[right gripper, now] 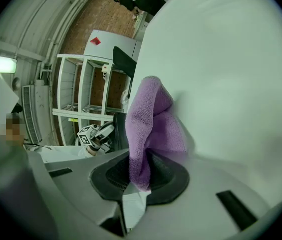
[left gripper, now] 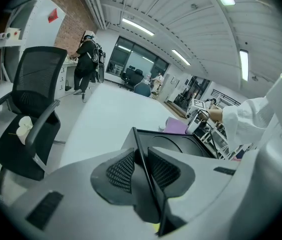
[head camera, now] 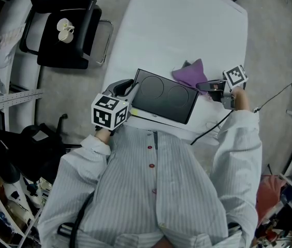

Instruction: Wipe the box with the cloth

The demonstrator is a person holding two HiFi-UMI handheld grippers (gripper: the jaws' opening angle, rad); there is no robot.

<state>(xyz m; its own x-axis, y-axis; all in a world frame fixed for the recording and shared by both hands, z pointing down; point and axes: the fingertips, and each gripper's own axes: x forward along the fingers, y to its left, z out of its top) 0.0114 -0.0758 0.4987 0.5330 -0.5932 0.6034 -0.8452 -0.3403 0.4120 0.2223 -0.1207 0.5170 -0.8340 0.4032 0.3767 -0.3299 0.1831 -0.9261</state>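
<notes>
A: First the left gripper [left gripper: 141, 159]. Open or shut?

B: Shut. Clamped on the thin edge of the box [head camera: 164, 96], one pad on each face, at the box's left end.

A: And the box?

B: Black and flat, with two circles on top. Lying at the near edge of the white table [head camera: 177, 30], right in front of the striped shirt [head camera: 156, 190].

A: Now the right gripper [right gripper: 140, 160].

B: Closed on the purple cloth [right gripper: 150, 119], pinching one bunched end between the pads. Beyond the fingertips, more cloth standing up over bare table.

A: Where, relative to the box?

B: Just beside its far right corner, going by the head view. Touching the box or not, impossible to tell from there.

A: Anything in the way?

B: Yes. Hidden from above by the left cube [head camera: 109, 111]: the box's near left corner. In the right gripper view, cloth filling the middle, with only a dark strip of box showing at its left.

A: Around the table?

B: Off the far left corner, a black chair [head camera: 58, 50] with a small white thing [head camera: 65, 29] on the seat. Across the near right corner, a black cable [head camera: 213, 127]. Further off, white shelves [right gripper: 78, 91] against a brick wall. Far back in the left gripper view, a person [left gripper: 87, 54] standing.
</notes>
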